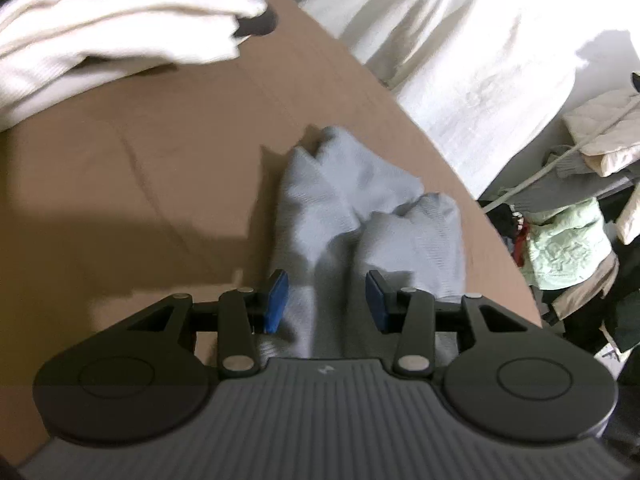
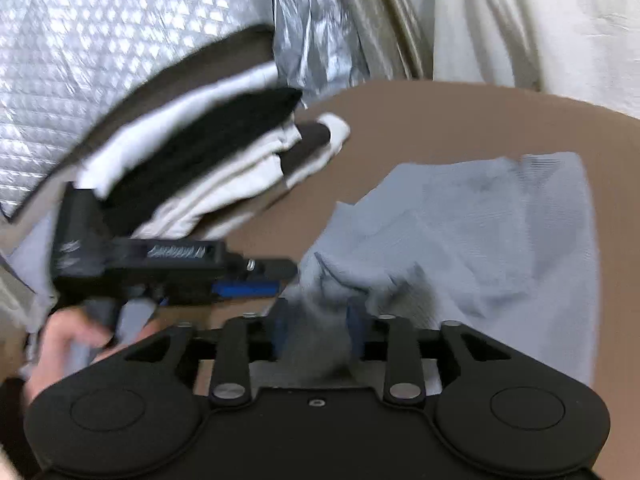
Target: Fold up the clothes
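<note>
A light grey-blue garment (image 1: 360, 208) lies bunched and partly folded on the brown tabletop (image 1: 160, 168). In the left wrist view my left gripper (image 1: 327, 300) hovers over its near end. Its blue pads (image 1: 277, 300) stand apart, and the cloth looks flat beneath and between them. In the right wrist view the same garment (image 2: 500, 232) spreads to the right. My right gripper (image 2: 317, 320) is at its near edge, with a bunched fold sitting between the parted pads (image 2: 354, 320); this part is blurred. The left gripper (image 2: 280, 276), held by a hand (image 2: 60, 344), reaches in from the left toward that fold.
A stack of folded white and black clothes (image 2: 192, 160) sits at the table's far left, also seen as the folded stack (image 1: 100, 36). Silver quilted sheeting (image 2: 100, 52) lies behind it. White bedding (image 1: 460, 60) borders the table edge, and a heap of mixed clothes (image 1: 568, 240) lies at the right.
</note>
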